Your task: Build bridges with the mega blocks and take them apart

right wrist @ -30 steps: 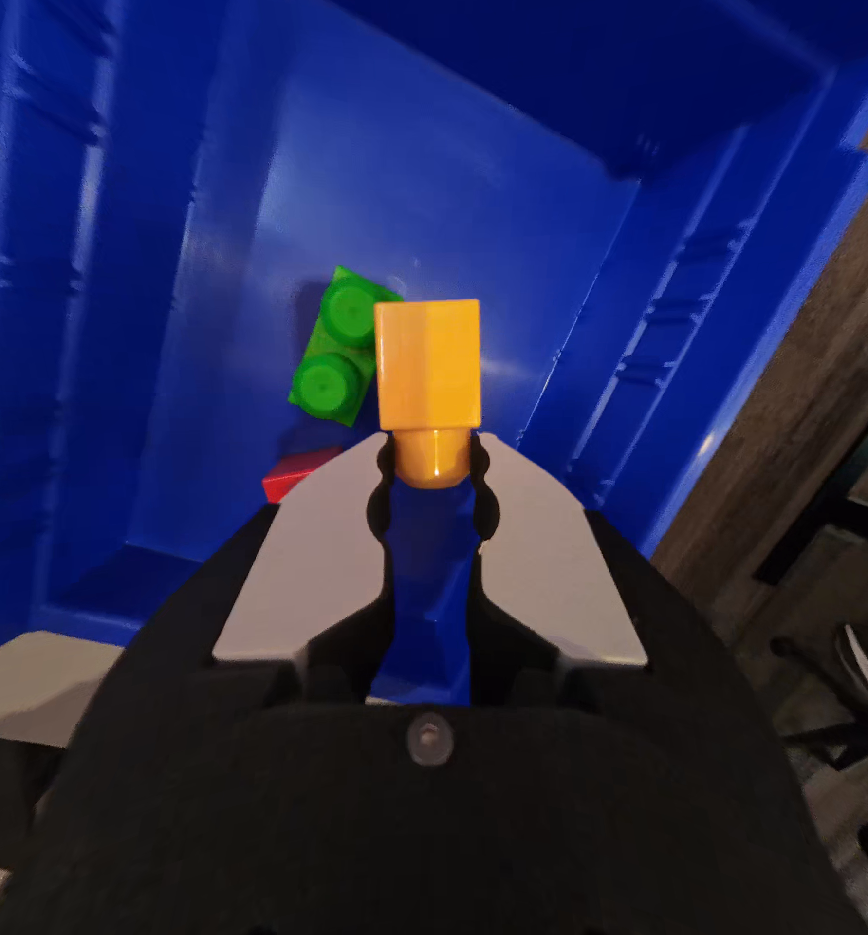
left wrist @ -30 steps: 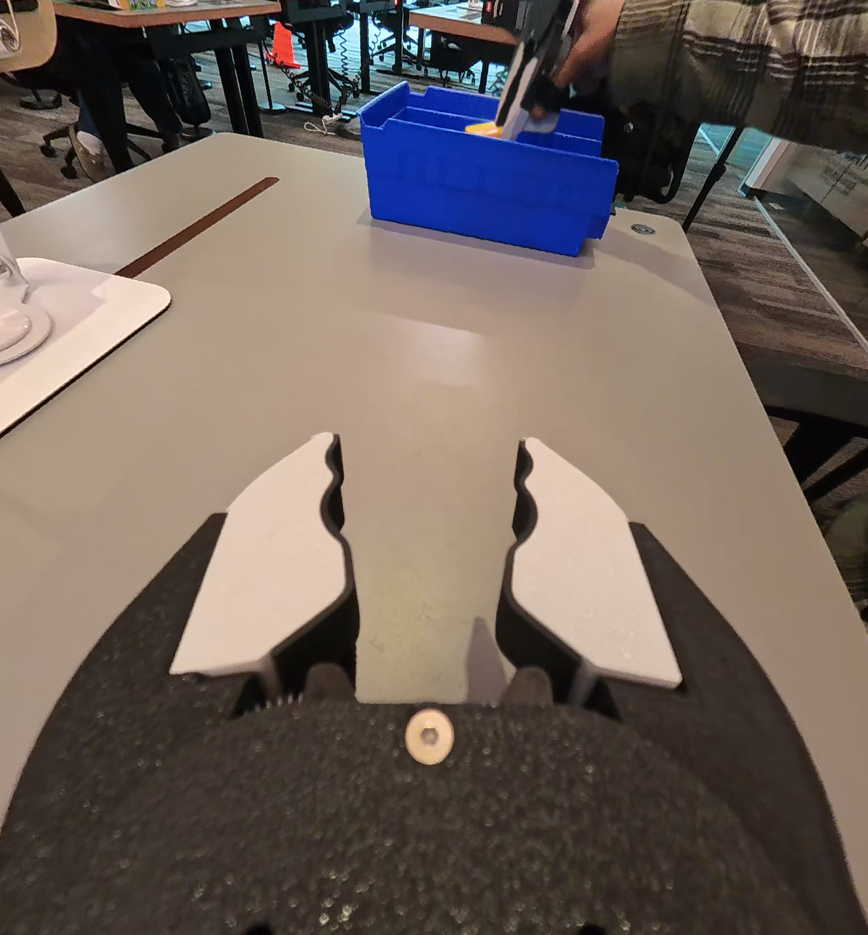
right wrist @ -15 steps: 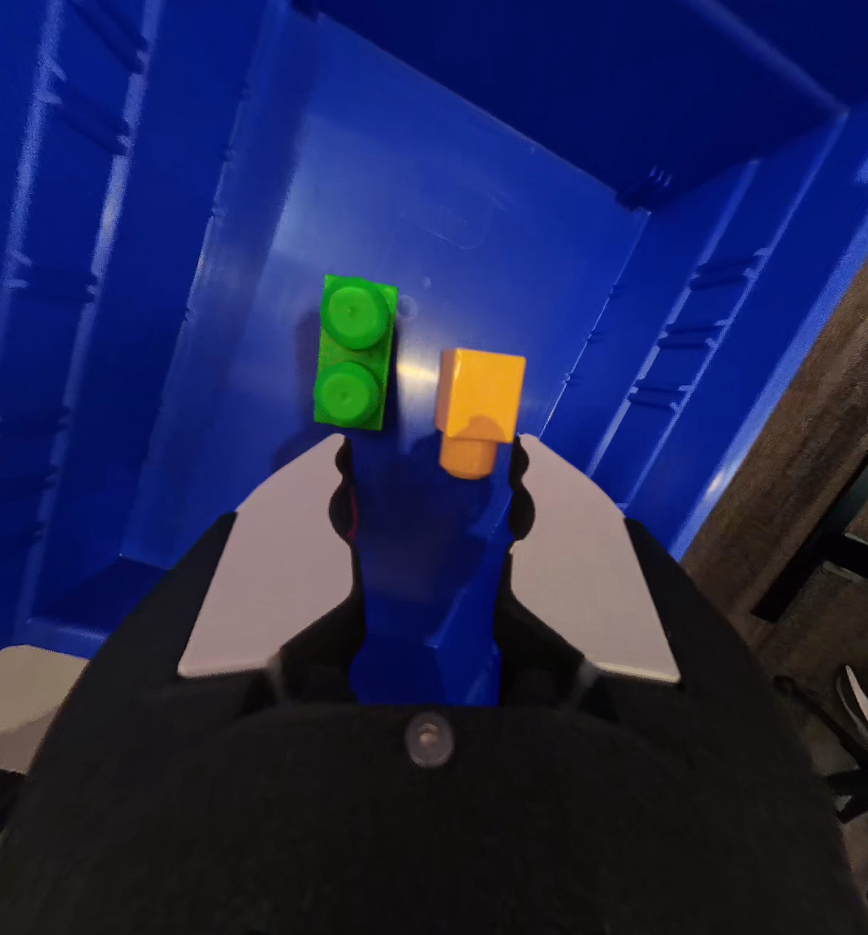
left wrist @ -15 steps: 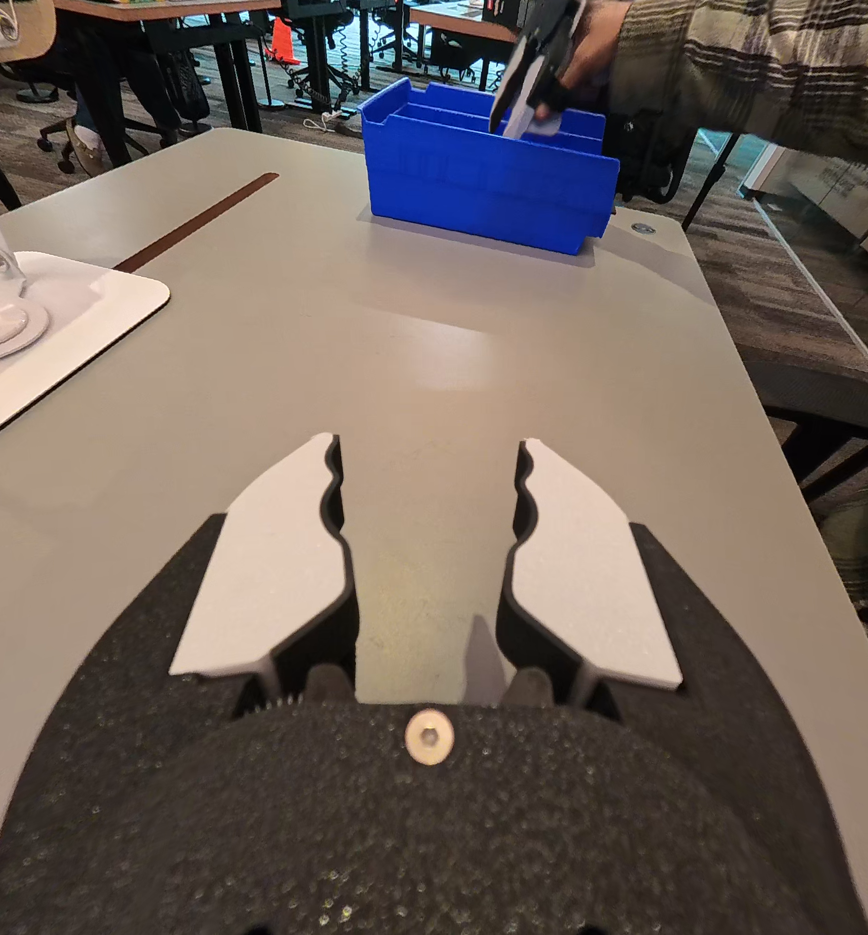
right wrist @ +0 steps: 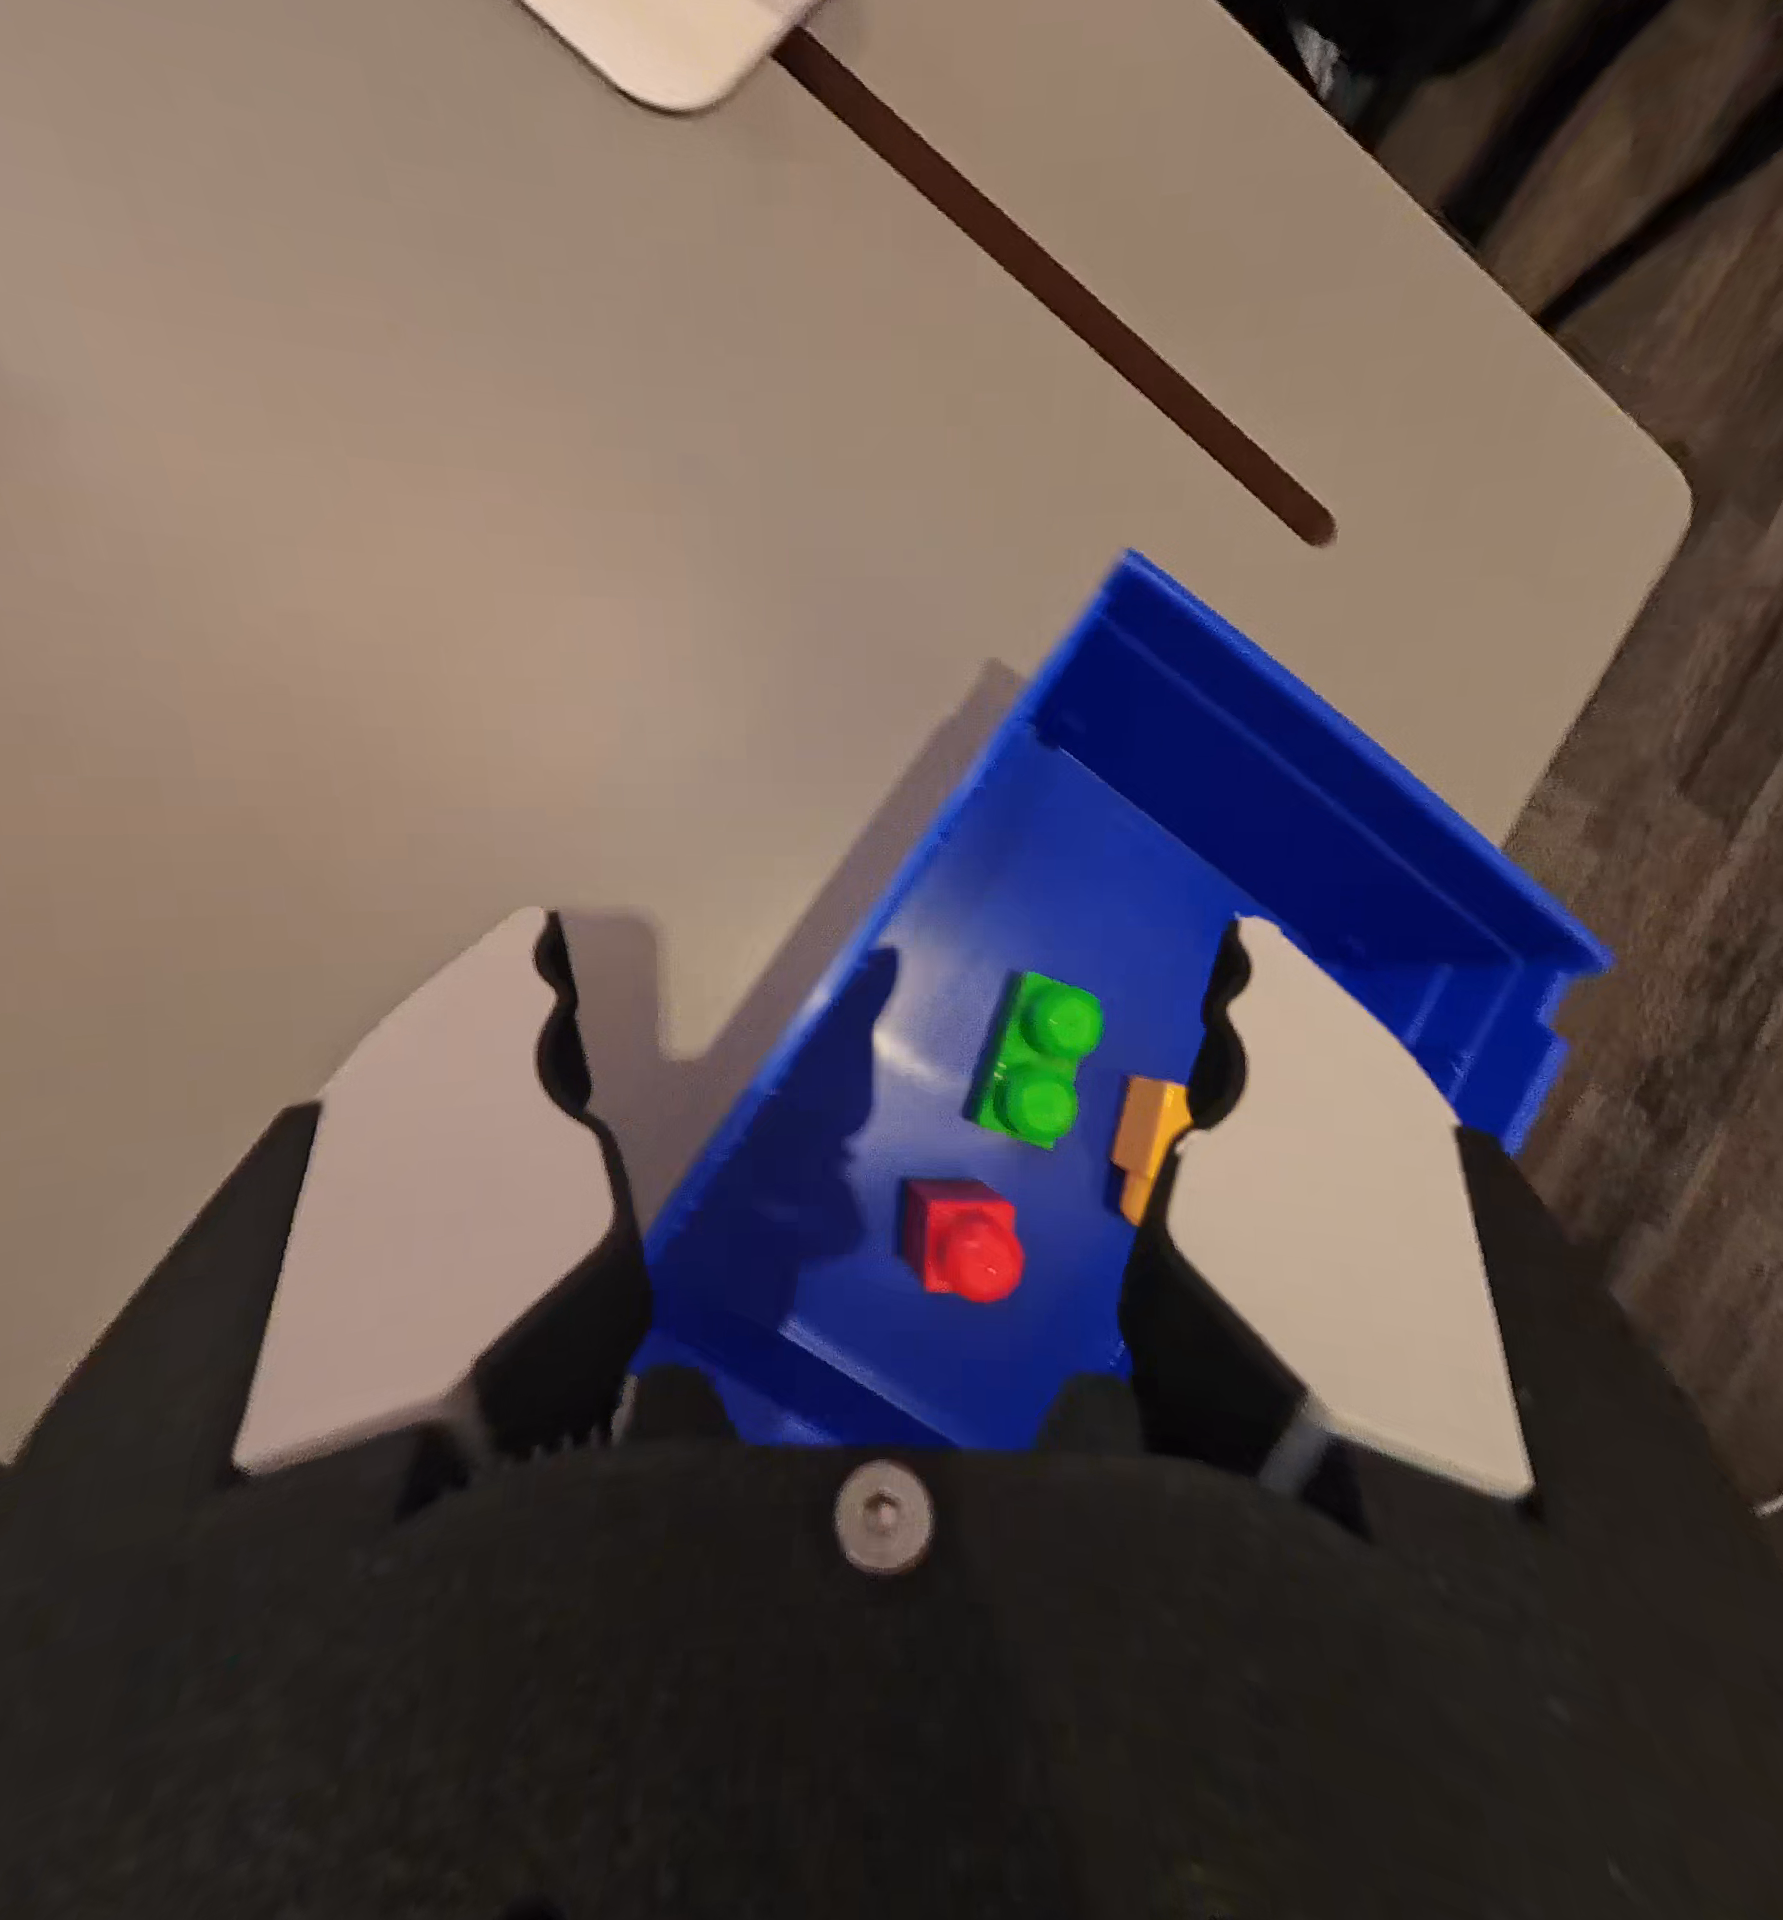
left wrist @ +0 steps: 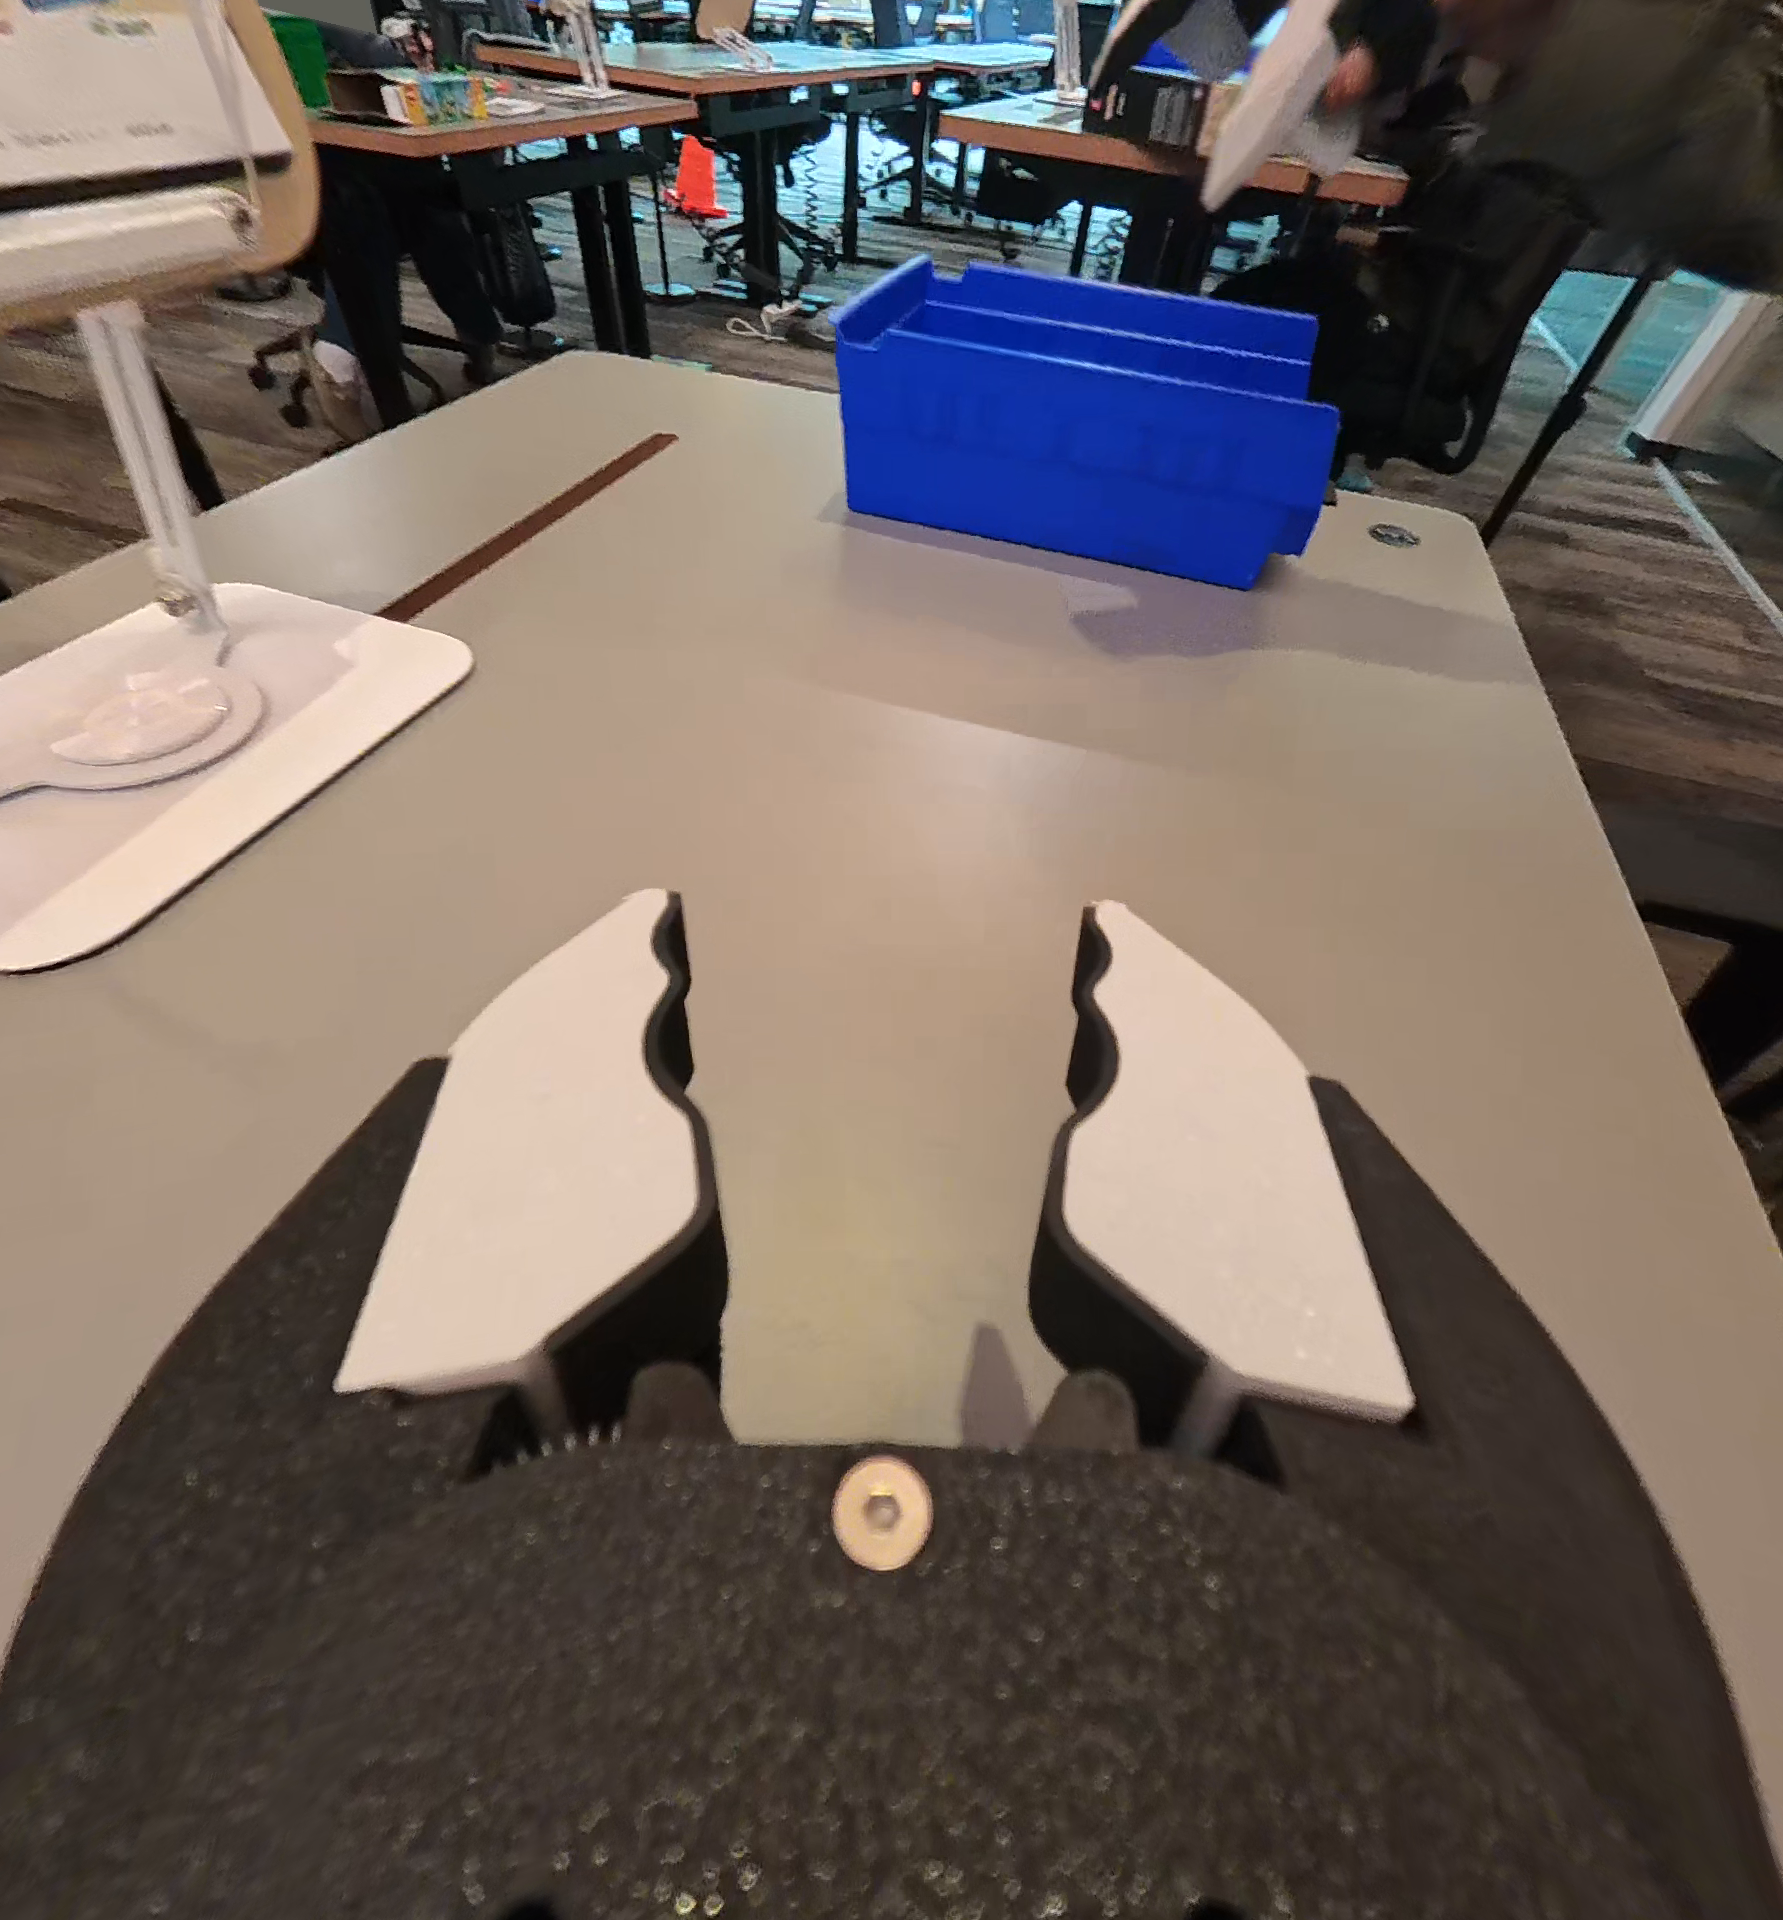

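A blue bin stands at the far end of the grey table. In the right wrist view the bin holds a green two-stud block, a red one-stud block and an orange block, partly hidden by my right finger. My right gripper is open and empty, high above the bin; it also shows in the left wrist view at the top right. My left gripper is open and empty, low over the near table.
A white board with a clear stand lies at the table's left. A dark slot runs along the tabletop. A person's plaid sleeve is at the top right. Desks and chairs stand behind.
My right gripper let go of the orange block, which now lies in the bin, then opened wide and rose well above the bin. My left gripper tilted up slightly.
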The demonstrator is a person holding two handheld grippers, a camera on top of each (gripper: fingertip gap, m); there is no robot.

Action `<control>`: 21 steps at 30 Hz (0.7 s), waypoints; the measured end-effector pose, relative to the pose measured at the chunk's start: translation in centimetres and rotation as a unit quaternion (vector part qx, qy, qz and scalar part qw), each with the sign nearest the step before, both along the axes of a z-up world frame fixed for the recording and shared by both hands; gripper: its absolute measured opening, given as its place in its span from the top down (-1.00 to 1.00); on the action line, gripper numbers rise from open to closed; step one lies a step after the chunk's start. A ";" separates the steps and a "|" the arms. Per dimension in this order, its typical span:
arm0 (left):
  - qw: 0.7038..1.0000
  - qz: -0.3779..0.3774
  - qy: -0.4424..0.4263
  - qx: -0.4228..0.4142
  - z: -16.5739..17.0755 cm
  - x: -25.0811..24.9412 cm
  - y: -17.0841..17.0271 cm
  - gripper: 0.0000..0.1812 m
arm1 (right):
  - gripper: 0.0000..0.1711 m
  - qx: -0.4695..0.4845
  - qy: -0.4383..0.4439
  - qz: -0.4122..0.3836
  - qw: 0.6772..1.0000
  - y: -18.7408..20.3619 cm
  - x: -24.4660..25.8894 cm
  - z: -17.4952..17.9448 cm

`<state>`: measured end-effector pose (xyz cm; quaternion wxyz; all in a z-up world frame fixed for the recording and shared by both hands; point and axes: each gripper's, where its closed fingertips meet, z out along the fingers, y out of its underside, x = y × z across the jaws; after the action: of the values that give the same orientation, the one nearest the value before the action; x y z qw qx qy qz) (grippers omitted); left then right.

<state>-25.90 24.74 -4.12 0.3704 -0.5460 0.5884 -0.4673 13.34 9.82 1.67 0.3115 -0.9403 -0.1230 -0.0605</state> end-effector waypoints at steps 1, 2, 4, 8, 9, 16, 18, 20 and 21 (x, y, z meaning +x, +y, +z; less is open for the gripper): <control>1.000 0.008 -0.003 0.002 0.5 -0.2 0.2 0.22 | -0.33 0.002 -0.002 0.012 1.000 0.2 -1.3 0.2; 1.000 0.017 -0.006 0.004 1.1 -0.5 0.3 0.22 | -0.33 0.004 -0.002 0.024 1.000 0.3 -2.5 0.3; 0.999 0.032 -0.006 0.015 2.3 -1.3 0.4 0.22 | -0.32 0.008 0.003 0.045 0.999 0.5 -4.7 0.3; 0.995 0.065 0.025 0.065 5.1 -4.4 0.7 0.22 | -0.31 0.009 0.009 0.086 0.996 0.7 -8.1 -0.3; 0.994 0.072 0.034 0.079 6.0 -5.5 0.8 0.23 | -0.31 0.007 0.011 0.095 0.995 0.8 -8.8 -0.6; 0.970 0.155 0.124 0.144 9.6 -17.4 4.9 0.26 | -0.31 -0.005 0.031 0.136 0.990 1.1 -11.6 -3.1; 0.962 0.176 0.149 0.144 9.7 -21.4 6.8 0.27 | -0.31 -0.008 0.040 0.142 0.989 1.2 -12.0 -3.8; 0.957 0.188 0.173 0.135 9.2 -25.1 8.5 0.29 | -0.30 -0.014 0.049 0.149 0.988 1.2 -12.5 -4.3; 0.955 0.192 0.186 0.130 8.7 -26.9 9.4 0.32 | -0.30 -0.019 0.050 0.151 0.987 1.2 -12.7 -4.5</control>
<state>-52.76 34.12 4.57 0.4054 -0.6730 0.5865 -0.1969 0.67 11.02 -2.84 0.3050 -0.9185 -0.2491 0.0365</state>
